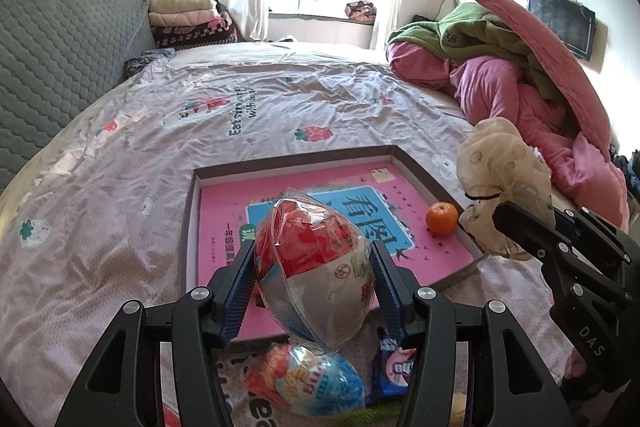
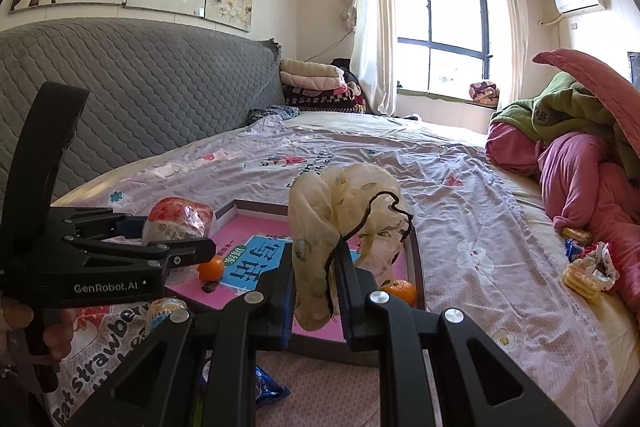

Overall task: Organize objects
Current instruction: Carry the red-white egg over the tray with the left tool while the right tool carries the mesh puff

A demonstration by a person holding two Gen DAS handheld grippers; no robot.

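Note:
My left gripper [image 1: 314, 291] is shut on an egg-shaped toy [image 1: 316, 259] in crinkly clear wrap, red on top and white below, held above the near edge of a shallow brown box [image 1: 191, 227]. A pink book lies in the box with an orange [image 1: 441, 219] on it. My right gripper [image 2: 316, 291] is shut on a cream dotted fabric pouch [image 2: 340, 211] with a dark cord, above the box's near right part [image 2: 416, 267]. In the right wrist view the left gripper [image 2: 176, 237] and its egg [image 2: 180, 219] show at left, with two oranges [image 2: 211, 269] [image 2: 400, 291] in the box.
A second wrapped egg [image 1: 316, 379] and a blue snack packet [image 1: 394, 367] lie on the strawberry bedsheet below the left gripper. Biscuit packets [image 2: 580, 275] lie by the pink and green quilts [image 2: 580, 167] at right. A grey headboard [image 2: 140, 99] is at left.

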